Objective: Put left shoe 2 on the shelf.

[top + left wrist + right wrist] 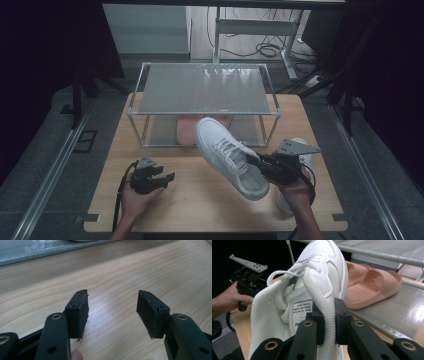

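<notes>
Right gripper view: the white sneaker [312, 290] hangs above the bench [200, 195], right gripper [328, 327] fingers clamped on its collar edge, toe toward the shoe rack [200, 90] for shelving beside pink slides [372, 287]; left gripper [112, 312] fingers apart, idle.

I can see one piece of print: a white label [301, 311] sewn inside the tongue of the white sneaker [322, 272] I hold. Its black lettering is too small and tilted to read.
</notes>
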Tool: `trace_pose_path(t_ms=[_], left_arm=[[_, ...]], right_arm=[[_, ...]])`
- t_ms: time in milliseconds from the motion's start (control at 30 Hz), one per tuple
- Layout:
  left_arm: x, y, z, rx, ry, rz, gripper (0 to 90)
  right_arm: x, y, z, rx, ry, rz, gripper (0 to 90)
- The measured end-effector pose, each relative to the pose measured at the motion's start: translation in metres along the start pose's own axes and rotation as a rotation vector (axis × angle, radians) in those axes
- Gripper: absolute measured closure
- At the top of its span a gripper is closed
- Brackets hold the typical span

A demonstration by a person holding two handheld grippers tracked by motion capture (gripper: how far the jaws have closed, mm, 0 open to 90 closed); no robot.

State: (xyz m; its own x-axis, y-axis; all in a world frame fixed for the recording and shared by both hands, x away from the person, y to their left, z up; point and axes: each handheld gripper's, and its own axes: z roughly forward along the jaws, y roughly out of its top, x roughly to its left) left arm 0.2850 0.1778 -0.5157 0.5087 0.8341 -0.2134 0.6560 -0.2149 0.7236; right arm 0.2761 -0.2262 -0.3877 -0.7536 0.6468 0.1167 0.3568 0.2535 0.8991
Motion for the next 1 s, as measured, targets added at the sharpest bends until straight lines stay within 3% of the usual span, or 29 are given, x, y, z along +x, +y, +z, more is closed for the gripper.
trace_pose_path(t_ms=[1000], left_arm=[[0.0, 0.0, 0.001, -0.001, -0.006, 0.003, 43.2]], right_arm=[[0.003, 0.048, 0.01, -0.073, 0.024, -0.026, 81.6]])
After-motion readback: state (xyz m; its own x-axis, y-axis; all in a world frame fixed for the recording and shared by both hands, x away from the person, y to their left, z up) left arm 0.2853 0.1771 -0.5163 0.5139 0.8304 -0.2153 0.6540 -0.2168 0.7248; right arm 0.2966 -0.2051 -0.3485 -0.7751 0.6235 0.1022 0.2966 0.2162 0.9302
